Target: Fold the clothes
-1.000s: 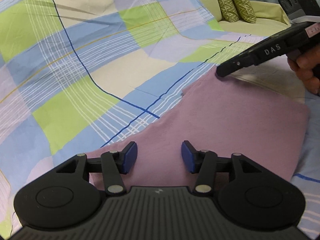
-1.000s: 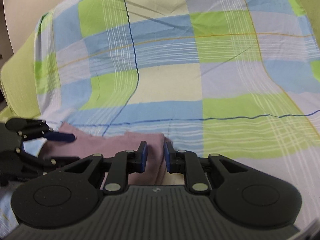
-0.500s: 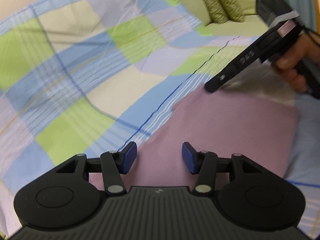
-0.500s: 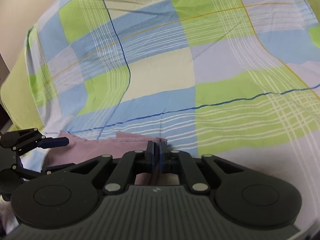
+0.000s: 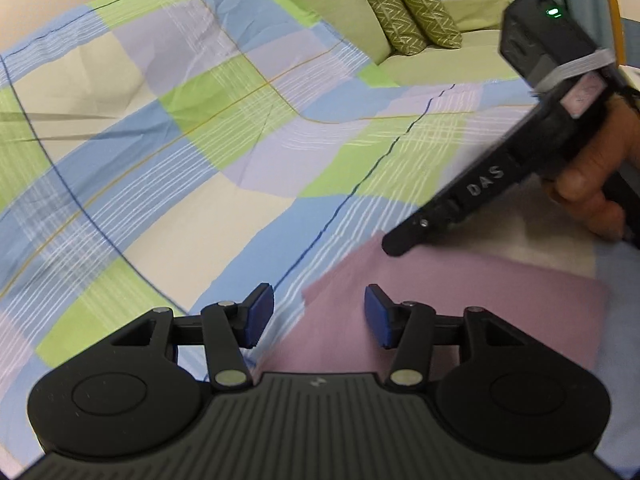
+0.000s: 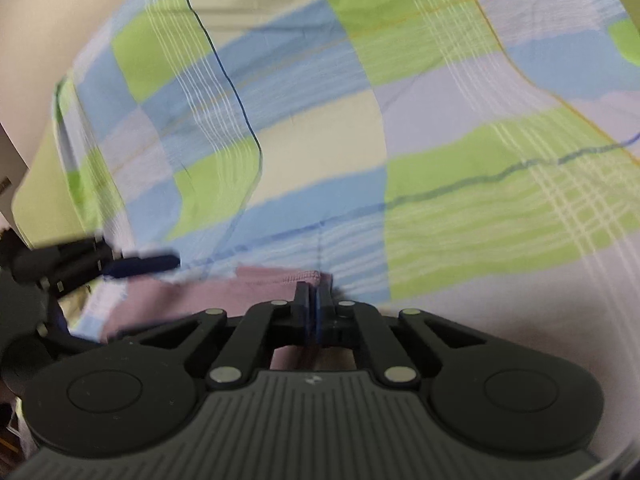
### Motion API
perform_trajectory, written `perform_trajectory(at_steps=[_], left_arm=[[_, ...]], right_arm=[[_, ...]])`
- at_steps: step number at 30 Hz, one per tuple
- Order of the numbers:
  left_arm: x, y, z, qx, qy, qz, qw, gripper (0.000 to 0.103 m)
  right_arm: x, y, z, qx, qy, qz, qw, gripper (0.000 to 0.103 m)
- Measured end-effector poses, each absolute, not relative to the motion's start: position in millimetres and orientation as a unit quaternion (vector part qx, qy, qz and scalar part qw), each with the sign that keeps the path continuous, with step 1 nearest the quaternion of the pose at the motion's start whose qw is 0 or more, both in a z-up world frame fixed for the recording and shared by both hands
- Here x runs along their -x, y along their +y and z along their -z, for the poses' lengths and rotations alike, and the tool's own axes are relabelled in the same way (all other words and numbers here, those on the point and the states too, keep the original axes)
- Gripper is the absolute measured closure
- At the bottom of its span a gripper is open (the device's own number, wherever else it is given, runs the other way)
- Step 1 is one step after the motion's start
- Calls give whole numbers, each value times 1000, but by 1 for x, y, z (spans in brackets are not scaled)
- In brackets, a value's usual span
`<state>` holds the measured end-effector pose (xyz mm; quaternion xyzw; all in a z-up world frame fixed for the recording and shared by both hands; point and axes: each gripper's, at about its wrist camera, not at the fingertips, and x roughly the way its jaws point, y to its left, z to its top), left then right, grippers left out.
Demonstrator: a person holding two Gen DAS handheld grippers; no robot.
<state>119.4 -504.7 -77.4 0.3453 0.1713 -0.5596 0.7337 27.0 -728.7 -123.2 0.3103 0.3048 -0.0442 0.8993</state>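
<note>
Ahead of both grippers the checked sheet [image 5: 224, 128] lay bare and open; two patterned cushions [image 5: 404, 4] blocked the far end.

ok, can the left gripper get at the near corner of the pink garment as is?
Probably yes: left gripper is open, the pink garment corner lies just ahead between its fingers, nothing covering it.

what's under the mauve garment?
The mauve garment lies on the checked bedsheet, which shows all round it. The patch beneath is covered, and its own lower layers can't be seen. The right claw is shut on its edge.
</note>
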Motion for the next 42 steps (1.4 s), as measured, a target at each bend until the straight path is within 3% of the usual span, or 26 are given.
perform_trajectory(at_steps=[6, 13, 21, 25, 31, 36, 42], left_arm=[[-125, -530, 89, -353, 172, 570, 721, 48], [-133, -550, 101, -357, 178, 573, 716, 45], [-128, -539, 79, -340, 176, 585, 715, 46], [-116, -546, 94, -387, 161, 583, 696, 46], [-120, -555, 98, -372, 167, 578, 707, 45], [-124, -528, 77, -356, 167, 568, 723, 46], [-131, -429, 66, -319, 208, 514, 769, 46]], right_arm=[[1, -724, 108, -290, 314, 38, 903, 90], [61, -701, 100, -287, 316, -26, 904, 88], [77, -677, 101, -266, 324, -52, 906, 85], [91, -666, 104, -255, 331, -46, 907, 85], [109, -659, 102, -254, 333, -41, 907, 85], [118, -658, 87, -247, 321, -18, 914, 84], [104, -646, 74, -214, 290, -10, 933, 81]])
